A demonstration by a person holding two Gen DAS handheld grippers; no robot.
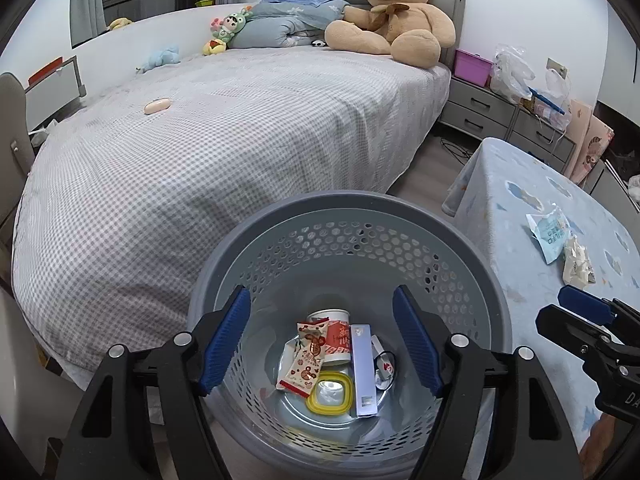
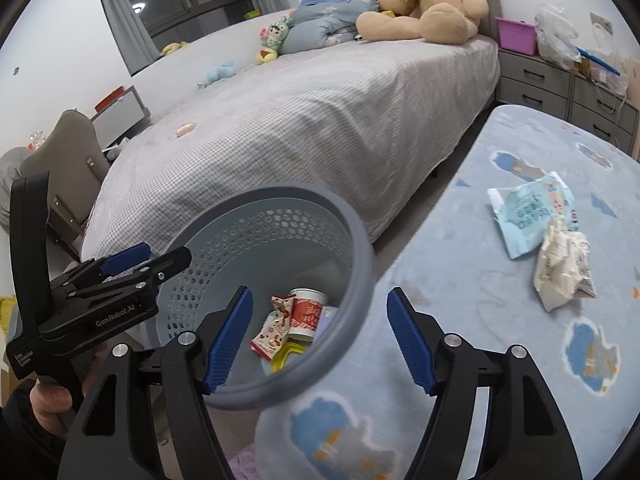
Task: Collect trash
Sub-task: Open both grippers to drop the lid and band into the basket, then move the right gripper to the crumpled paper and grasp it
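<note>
A grey perforated bin (image 1: 360, 216) (image 2: 360, 248) stands on the floor between the bed and a low table. Inside lie a snack wrapper (image 1: 303, 360) (image 2: 274, 330), a paper cup (image 1: 334, 330) (image 2: 306, 312), a yellow-rimmed lid (image 1: 330, 394) and a pale flat box (image 1: 363, 372). My left gripper (image 1: 322, 338) hangs open over the bin's mouth, nothing between its fingers. My right gripper (image 2: 320, 338) is open too, above the bin's right rim and the table edge. On the table lie a light blue packet (image 2: 528, 212) (image 1: 550, 234) and a crumpled white wrapper (image 2: 562, 268) (image 1: 576, 260).
The table wears a blue cloud-print cover (image 2: 460, 264). A bed with checked sheet (image 1: 240, 140) fills the left, with a big teddy bear (image 1: 396, 12) and small toys. Grey drawers (image 1: 480, 108) stand behind. A chair (image 2: 68, 152) sits far left. A hand (image 2: 52, 404) holds the left gripper's handle.
</note>
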